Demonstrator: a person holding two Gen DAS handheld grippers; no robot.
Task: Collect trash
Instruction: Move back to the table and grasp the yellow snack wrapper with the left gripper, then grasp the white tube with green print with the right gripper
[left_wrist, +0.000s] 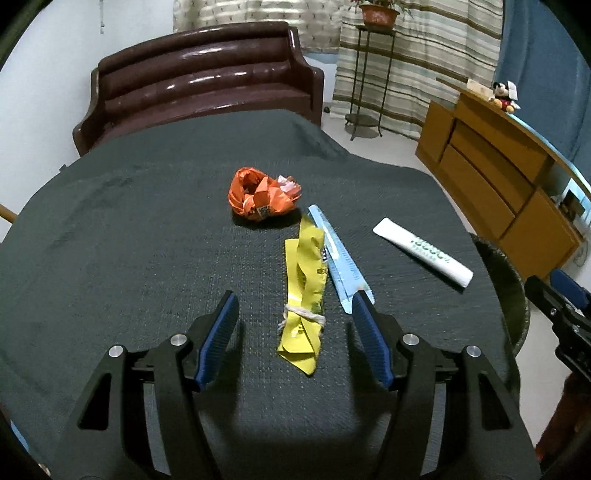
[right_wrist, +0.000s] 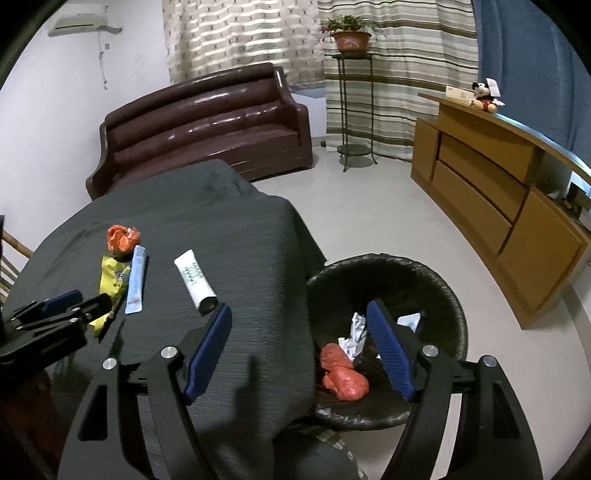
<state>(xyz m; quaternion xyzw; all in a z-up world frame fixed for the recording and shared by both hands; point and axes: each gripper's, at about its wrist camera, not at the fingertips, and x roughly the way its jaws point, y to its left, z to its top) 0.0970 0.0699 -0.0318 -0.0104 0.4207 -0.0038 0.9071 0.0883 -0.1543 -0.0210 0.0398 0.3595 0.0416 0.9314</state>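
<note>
1. Dark cloth covers the counter (left_wrist: 147, 240), with a brown sofa (left_wrist: 207, 85) in the upper frame.
2. Centre frame, a yellow wrapper (left_wrist: 304, 291) lies beside a blue sachet (left_wrist: 338, 258); an orange wrapper (left_wrist: 260, 195) sits above them, a white tube (left_wrist: 423, 251) to the right.
3. Left gripper (left_wrist: 293, 314) stands wide around the yellow wrapper, pads apart from it.
4. Right gripper (right_wrist: 299, 317) is wide and empty, over the black bin (right_wrist: 443, 291) holding red and white scraps.

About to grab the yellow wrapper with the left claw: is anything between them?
Nothing visible. The yellow wrapper lies flat on the table, its near end between the open fingers of the left claw. The blue packet lies close alongside, by the right fingertip, so it may get caught too.
</note>
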